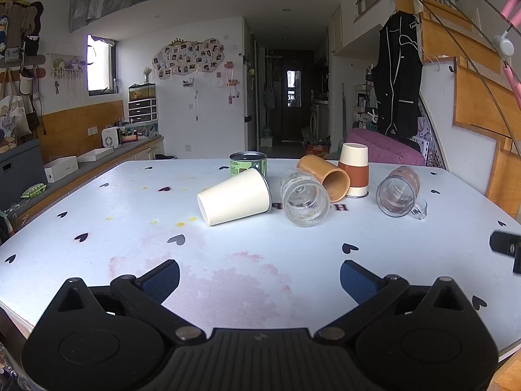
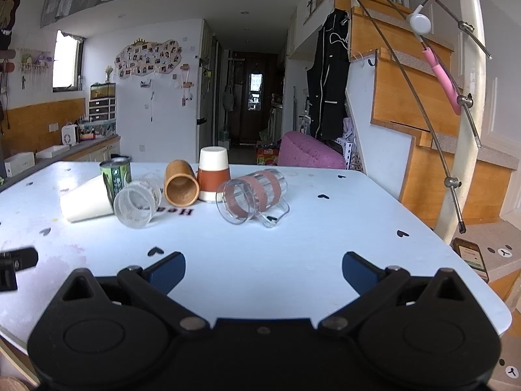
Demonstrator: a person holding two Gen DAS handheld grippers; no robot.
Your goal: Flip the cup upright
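Four cups lie tipped at frame centre; glass mug (image 2: 252,197), mouth toward camera, probably nearest right gripper (image 2: 263,265); left gripper (image 1: 259,273) likewise wide open, empty.

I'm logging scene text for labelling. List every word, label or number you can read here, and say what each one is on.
"Hea", upside down and partly hidden behind the ribbed glass: black print on the tablecloth.
Green can: label graphics, wording too blurred to read.
Phone screen beside the table: too small to read.
Photo board on the wall: nothing legible.
White, wooden and brown-banded cups: no text visible.
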